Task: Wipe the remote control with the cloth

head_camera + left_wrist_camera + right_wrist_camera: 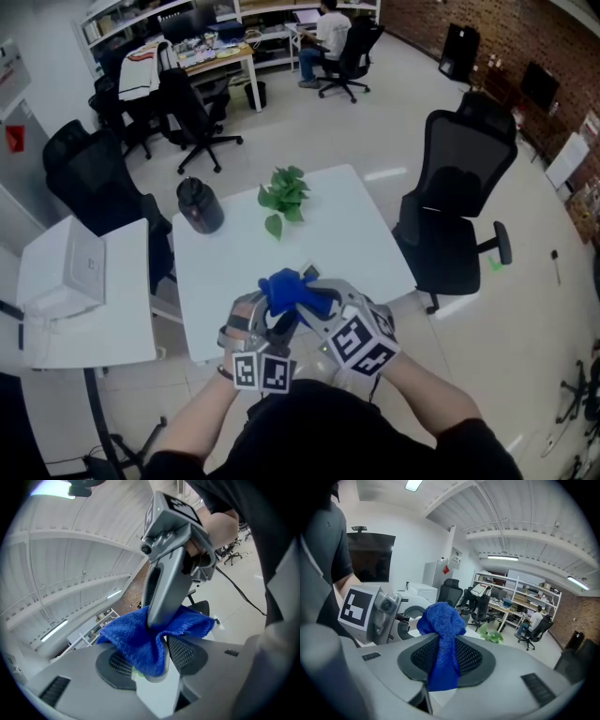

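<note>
— Starting nearest us, what do the jaws hold?
— Our right gripper (445, 660) has its jaws nearly together, pinching a strip of the blue cloth (440, 620). The rest of the cloth bunches up just ahead of the tips. Our left gripper (152, 663) has its jaws set wider, closed on a thing that the cloth drapes over.
— Is that the remote control?
— We take it so. Only a pale rounded edge of the remote control (164, 670) shows below the cloth, against one pad. The rest is covered, so we can't make out buttons or a brand.
— Any writing we can read?
— Just the black-and-white square patterns on the cubes (361, 342).
— Where do the grippers stand?
— Tip to tip, close to our body, above the near edge of the white table (347, 225).
— And further out?
— A leafy plant (284, 197) and a dark jug (199, 204) stand toward the table's far side, apart from each other. A white box (66, 267) sits on a side table to the left, and a black office chair (459, 187) stands to the right. Beyond those we see cluttered desks (220, 56) and a seated person (328, 37). What lies on the desks is too small to tell.
</note>
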{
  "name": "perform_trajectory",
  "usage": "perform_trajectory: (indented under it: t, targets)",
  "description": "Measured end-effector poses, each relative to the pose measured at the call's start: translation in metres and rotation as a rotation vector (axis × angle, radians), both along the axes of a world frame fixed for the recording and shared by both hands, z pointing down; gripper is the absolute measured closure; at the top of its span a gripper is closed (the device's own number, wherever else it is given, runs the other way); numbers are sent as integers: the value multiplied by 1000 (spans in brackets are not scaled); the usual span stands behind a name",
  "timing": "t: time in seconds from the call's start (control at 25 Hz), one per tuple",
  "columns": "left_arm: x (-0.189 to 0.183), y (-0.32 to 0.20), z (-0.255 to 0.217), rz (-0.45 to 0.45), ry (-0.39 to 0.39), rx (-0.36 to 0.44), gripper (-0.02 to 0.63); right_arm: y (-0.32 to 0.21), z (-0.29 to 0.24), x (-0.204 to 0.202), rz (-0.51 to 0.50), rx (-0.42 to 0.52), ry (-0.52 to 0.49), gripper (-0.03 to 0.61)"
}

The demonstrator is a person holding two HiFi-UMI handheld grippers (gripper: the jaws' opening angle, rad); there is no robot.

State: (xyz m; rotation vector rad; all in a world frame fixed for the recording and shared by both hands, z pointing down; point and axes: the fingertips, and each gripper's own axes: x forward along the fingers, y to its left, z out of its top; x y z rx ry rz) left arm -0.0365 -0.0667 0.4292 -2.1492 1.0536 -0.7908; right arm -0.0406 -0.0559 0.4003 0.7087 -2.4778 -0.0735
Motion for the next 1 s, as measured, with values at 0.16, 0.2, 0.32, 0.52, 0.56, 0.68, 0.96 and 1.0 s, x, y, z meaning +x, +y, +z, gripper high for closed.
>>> perform_trajectory:
  t: [0.16,0.2,0.32,0.52,0.56,0.68,0.96,1.0]
  targets:
    - [-2,7,2,19,-6,12,410,-23,-2,25,83,8,-13,480]
    - [-2,8,1,22,-5,14,410,-28,-4,30,100,9,-19,480]
    - [-2,9,0,26,4,14,410,-36,-11,38,123,14,-33,480]
    - [-14,-6,-13,-22,424,-208,410,-32,-50,41,109,41,-251,480]
    - [-20,-12,-19,-39,611,-312,410,-33,-60,47,109,40,-341,480]
    - [-43,-32,-30,-21,1193,-601,410,-38,-67,67,141,-34,-596,480]
    - [-69,-49,-43,126,1946,-841,410,-7,-3,31,67,-378,-821,480]
    - [-66,-48,-45,144,1956,-855,410,-2,4,22,49,-411,-823,480]
